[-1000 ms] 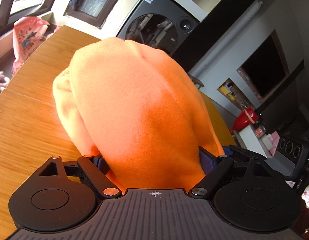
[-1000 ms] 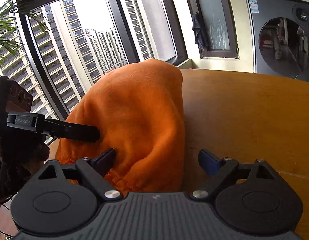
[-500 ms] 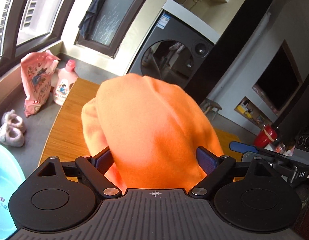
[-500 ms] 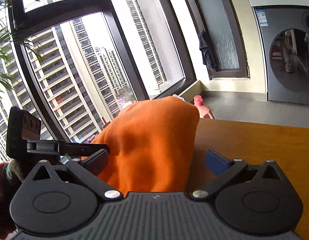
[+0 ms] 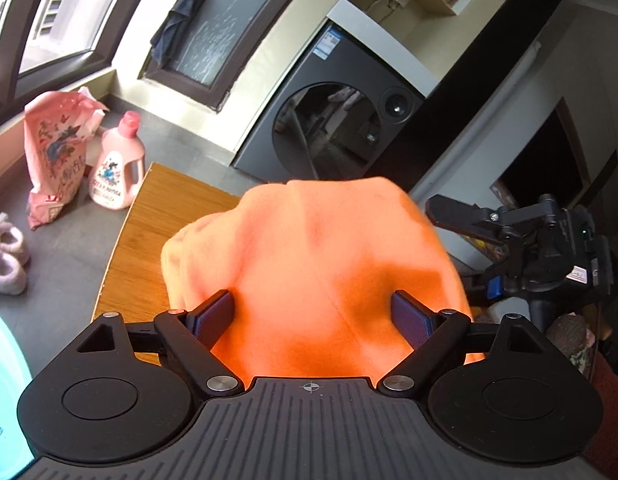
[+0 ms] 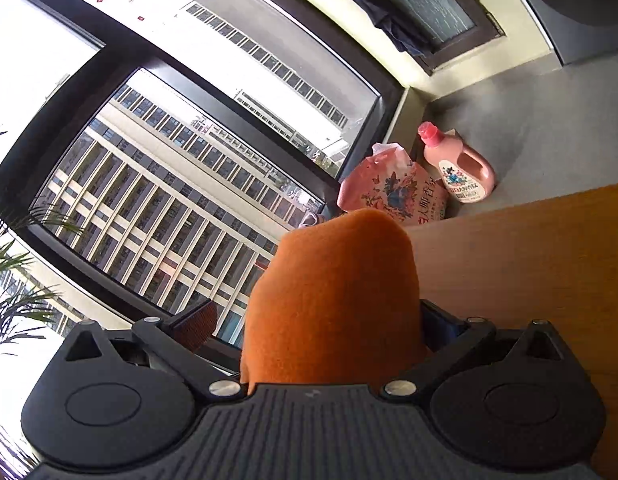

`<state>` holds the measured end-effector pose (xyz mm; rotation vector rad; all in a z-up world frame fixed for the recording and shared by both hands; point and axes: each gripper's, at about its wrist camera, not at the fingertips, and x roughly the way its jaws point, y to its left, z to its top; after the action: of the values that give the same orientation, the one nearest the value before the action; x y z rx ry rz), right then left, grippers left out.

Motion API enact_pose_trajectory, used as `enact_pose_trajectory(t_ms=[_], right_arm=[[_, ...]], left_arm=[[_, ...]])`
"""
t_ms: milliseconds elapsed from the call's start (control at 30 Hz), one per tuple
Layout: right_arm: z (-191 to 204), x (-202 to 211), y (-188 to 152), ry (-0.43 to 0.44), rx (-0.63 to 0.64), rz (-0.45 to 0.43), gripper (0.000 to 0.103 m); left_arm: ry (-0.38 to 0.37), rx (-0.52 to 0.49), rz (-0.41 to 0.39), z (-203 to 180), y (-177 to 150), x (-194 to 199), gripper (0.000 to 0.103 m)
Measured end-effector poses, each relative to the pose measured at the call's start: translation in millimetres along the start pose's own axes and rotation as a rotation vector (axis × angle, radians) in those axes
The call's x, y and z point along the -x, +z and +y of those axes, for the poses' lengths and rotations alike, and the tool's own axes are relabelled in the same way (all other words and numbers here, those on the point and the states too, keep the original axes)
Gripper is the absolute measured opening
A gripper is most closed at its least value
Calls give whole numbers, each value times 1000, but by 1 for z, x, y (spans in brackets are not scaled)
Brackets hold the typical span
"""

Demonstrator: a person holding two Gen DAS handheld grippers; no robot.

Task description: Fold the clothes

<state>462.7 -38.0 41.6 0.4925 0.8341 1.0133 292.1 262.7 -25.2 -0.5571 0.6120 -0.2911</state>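
Garment (image 5: pixel 317 264), orange fleece, is bulging up btwn both grippers at the wooden table (image 5: pixel 149 216) edge. Left gripper (image 5: pixel 312 316) is standing spread wide, cloth filling the gap; can't tell if pads are pressing. Right gripper (image 6: pixel 321 326) is spread too, left pad clear of cloth, right pad touching it.
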Motion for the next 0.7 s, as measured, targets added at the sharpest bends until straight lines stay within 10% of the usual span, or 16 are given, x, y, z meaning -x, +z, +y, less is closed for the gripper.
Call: enact_pose_trajectory(t_ms=[100, 267, 500, 600, 700], right_arm=[[24, -2, 12, -68, 131, -34, 103], [2, -22, 11, -485, 303, -35, 103], [44, 38, -31, -375, 447, -115, 103], [67, 43, -70, -333, 590, -6, 103], [88, 19, -125, -494, 913, 131, 103]], left_arm=[[5, 22, -11, 11, 2, 0, 94], [87, -94, -3, -2, -1, -7, 93], [91, -75, 6, -2, -5, -8, 95], [111, -81, -6, -6, -3, -5, 95], [153, -115, -95, -22, 4, 15, 92]])
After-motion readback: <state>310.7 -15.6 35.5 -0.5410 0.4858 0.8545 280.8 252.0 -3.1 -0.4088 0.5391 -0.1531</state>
